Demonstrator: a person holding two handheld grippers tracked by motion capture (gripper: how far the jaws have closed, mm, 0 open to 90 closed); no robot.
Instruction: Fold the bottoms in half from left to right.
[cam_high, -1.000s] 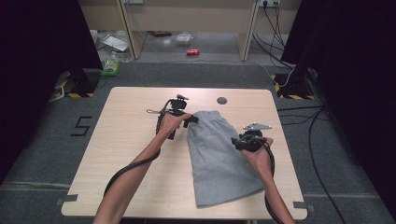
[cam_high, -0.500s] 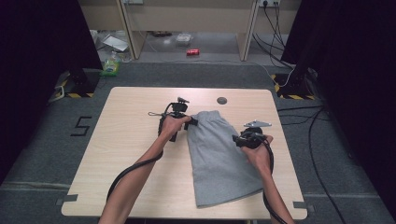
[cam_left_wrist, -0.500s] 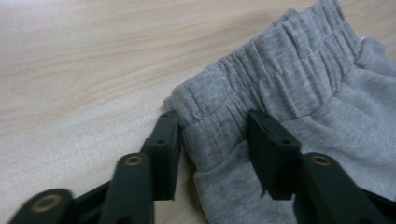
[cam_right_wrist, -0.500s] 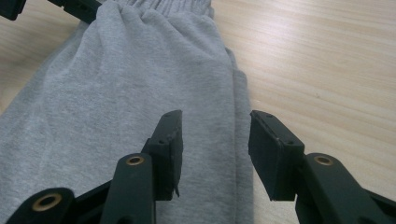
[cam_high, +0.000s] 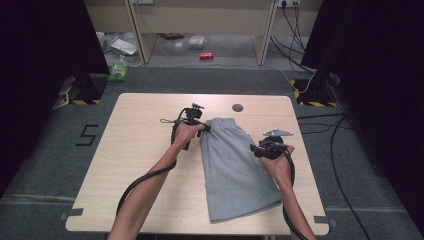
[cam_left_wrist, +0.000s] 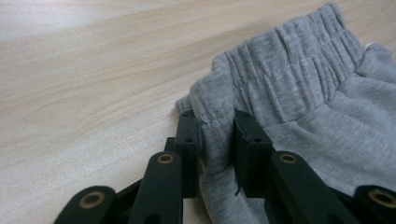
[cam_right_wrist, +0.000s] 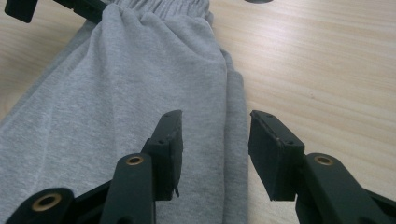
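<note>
left gripper (cam_left_wrist: 215, 140): jaws just closed, clamping waistband corner of grey sweatpants (cam_high: 235, 165) | right gripper (cam_right_wrist: 214, 140): released (straddling side edge) | wooden table (cam_high: 140, 150)

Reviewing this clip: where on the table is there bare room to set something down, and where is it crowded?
Free: the wide strip of table left of the grey shorts, crossed by the left forearm; the back edge around the dark round spot; a narrower strip at the right edge. Crowded: the waistband corner, where the left tool pinches the cloth, and the shorts' right edge at the right tool.
</note>
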